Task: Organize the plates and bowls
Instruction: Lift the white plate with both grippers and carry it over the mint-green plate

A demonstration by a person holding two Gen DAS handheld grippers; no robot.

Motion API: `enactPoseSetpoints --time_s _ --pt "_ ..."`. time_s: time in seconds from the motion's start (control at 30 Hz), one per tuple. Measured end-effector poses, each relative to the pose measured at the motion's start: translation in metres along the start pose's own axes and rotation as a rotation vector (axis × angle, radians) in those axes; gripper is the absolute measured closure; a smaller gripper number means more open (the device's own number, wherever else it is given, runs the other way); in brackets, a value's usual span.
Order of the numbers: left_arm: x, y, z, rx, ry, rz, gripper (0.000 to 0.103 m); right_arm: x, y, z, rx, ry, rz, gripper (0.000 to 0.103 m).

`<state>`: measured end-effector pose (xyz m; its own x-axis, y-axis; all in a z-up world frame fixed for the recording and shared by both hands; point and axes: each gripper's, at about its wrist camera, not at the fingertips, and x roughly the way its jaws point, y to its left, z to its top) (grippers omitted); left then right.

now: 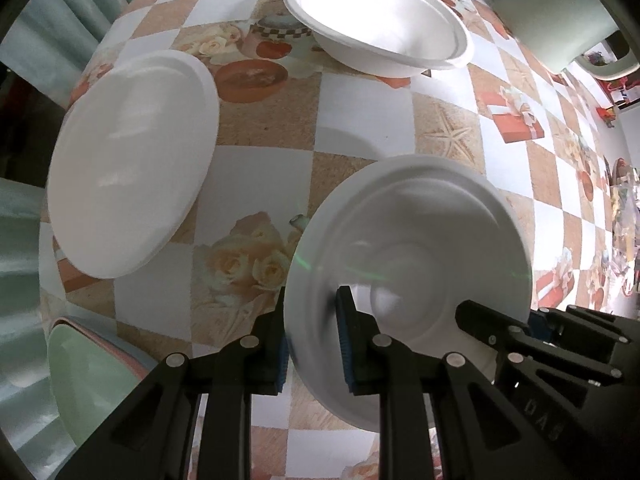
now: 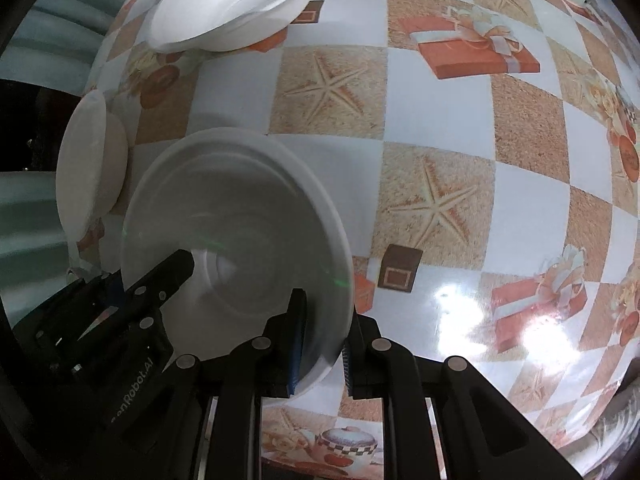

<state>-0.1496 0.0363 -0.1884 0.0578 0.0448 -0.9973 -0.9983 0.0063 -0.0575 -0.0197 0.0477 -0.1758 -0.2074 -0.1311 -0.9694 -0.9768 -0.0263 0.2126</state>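
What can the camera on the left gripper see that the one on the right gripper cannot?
Only the left wrist view shows the pale green dish at the table's near left edge and the grey-green chair beyond the table.

Only the right wrist view shows the bright glare patch on the tablecloth and the brown box print.

Both show the held white bowl, gripped on opposite rims by the left gripper and right gripper, the far bowl, and the white plate.
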Motion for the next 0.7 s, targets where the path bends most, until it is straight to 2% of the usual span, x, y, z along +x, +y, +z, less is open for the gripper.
enactPoseSetpoints --time_s 0.13,0.4,0.5,0.7 --pt "-0.015 0.013 -0.002 -0.006 -0.024 -0.008 0.08 -0.001 -0.008 0.014 0.003 -0.009 0.005 0.086" --pt "-0.06 0.023 -0.004 -0.021 -0.084 -0.025 0.08 -0.023 -0.005 -0.001 -0.014 -0.044 0.012 0.086" --pt "-0.085 0.016 -0.018 -0.023 -0.117 -0.023 0.08 -0.045 0.005 0.0 -0.036 -0.064 0.012 0.086" --pt "-0.113 0.022 -0.017 -0.046 -0.163 -0.008 0.08 -0.071 0.026 0.003 -0.065 -0.11 0.021 0.086"
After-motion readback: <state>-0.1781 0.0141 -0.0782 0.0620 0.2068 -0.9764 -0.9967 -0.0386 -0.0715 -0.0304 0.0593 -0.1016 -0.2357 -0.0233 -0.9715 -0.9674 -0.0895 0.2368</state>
